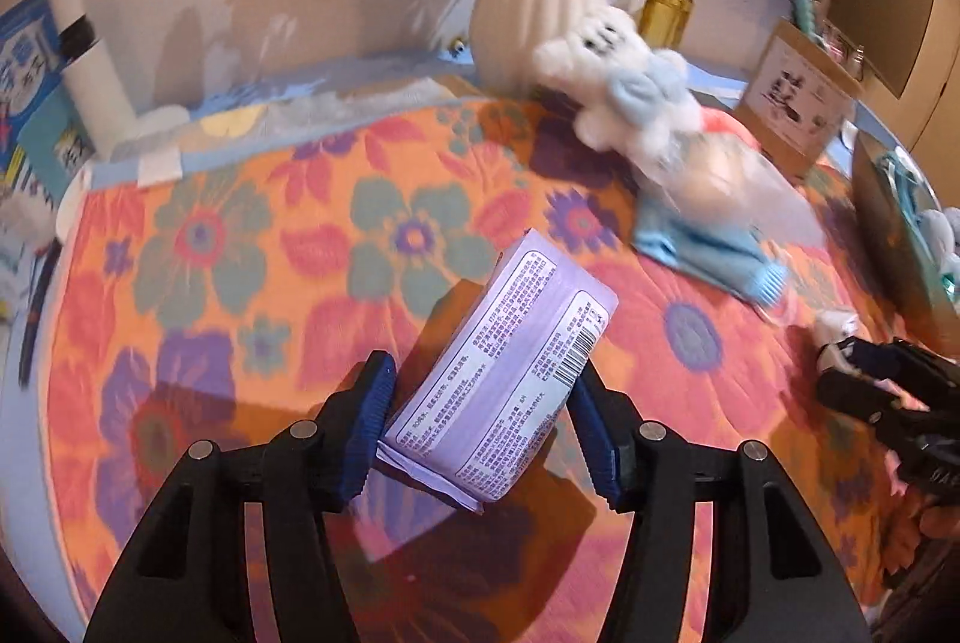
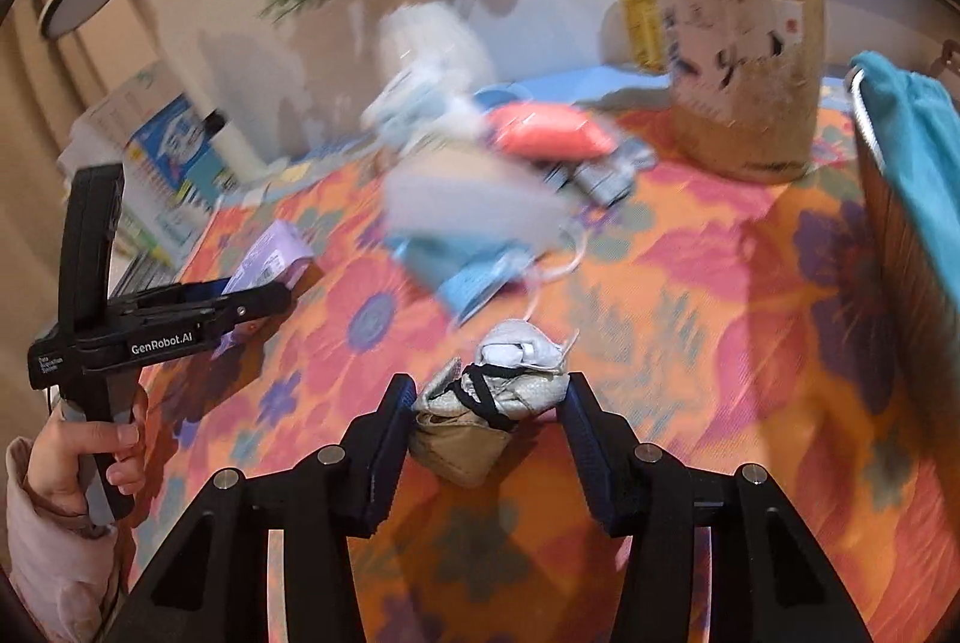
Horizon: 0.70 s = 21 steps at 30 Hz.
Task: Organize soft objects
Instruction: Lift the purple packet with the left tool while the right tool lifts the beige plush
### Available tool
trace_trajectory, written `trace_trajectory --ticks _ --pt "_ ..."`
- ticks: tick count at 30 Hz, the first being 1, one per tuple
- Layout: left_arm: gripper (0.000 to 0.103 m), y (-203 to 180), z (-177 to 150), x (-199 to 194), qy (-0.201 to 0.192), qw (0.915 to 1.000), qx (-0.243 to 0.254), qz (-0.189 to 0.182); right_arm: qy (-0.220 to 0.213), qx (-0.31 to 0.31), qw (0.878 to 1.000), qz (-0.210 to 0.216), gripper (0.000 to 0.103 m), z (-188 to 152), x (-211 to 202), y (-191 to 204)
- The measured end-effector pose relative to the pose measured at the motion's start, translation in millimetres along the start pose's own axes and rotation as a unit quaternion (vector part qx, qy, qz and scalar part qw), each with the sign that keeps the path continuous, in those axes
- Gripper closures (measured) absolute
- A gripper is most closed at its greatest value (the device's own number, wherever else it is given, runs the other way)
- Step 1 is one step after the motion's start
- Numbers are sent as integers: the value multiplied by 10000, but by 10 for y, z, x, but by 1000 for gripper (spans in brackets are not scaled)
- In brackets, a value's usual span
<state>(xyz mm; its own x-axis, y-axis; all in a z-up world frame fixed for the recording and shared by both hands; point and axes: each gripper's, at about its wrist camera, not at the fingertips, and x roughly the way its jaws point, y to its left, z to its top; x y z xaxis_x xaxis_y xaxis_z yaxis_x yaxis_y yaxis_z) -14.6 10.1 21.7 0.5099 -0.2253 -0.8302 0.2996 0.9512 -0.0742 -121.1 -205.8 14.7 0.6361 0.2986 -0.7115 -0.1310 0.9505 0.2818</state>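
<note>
My left gripper (image 1: 480, 370) is shut on a purple tissue pack (image 1: 504, 373), which it holds tilted above the flowered orange cloth (image 1: 240, 283). From the right wrist view, the left gripper (image 2: 258, 295) and the same pack (image 2: 270, 253) appear at the left, with a person's hand (image 2: 90, 463) on the handle. My right gripper (image 2: 489, 385) is shut on a small grey and beige cloth bundle (image 2: 492, 403) with a black strap. A white and blue plush toy (image 1: 624, 90), a blue cloth (image 1: 702, 247) and a pink pouch (image 2: 546, 129) lie in a pile at the back.
A white vase (image 1: 540, 12), a yellow bottle (image 1: 663, 6) and a brown box of pens (image 2: 744, 102) stand along the back. A basket (image 2: 882, 235) with teal cloth (image 2: 912, 150) draped over it sits at the right edge. Books and a white roll (image 1: 90, 90) are at the left.
</note>
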Motion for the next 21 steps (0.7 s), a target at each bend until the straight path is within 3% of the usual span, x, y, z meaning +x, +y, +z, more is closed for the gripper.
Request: trace_trajectory --ticks 6,9,12,15,16,17,18,19,20,21 --pt "41 -101 -107 -85 82 9996 -254 -125 406 -176 9990 43 54 -77 -56 134" --pt "30 -151 -148 -59 88 9995 -249 -156 472 -223 9984 -216 38 -78 -59 126" --pt "17 -241 -98 -15 218 9997 44 -123 510 -304 9975 -379 31 -90 -55 130" --pt "13 -367 -79 55 369 9965 619 433 542 -613 9952 -543 29 -105 -19 196" --pt "13 -381 -83 48 313 9959 726 435 548 -745 9937 -625 29 -113 2 225" --pt "20 -376 -83 33 239 9962 753 369 562 -866 9922 -700 29 -116 29 248" --pt "45 -357 -89 24 226 9969 717 245 572 -971 9906 -774 29 -122 55 271" --pt "57 -345 -94 -5 158 9975 672 141 565 -1050 9893 -837 29 -131 70 292" --pt "67 -343 -97 -22 140 9977 660 105 565 -1093 9883 -901 30 -140 83 313" --pt "67 -345 -108 -25 132 9978 637 109 567 -1097 9879 -940 33 -145 88 322"
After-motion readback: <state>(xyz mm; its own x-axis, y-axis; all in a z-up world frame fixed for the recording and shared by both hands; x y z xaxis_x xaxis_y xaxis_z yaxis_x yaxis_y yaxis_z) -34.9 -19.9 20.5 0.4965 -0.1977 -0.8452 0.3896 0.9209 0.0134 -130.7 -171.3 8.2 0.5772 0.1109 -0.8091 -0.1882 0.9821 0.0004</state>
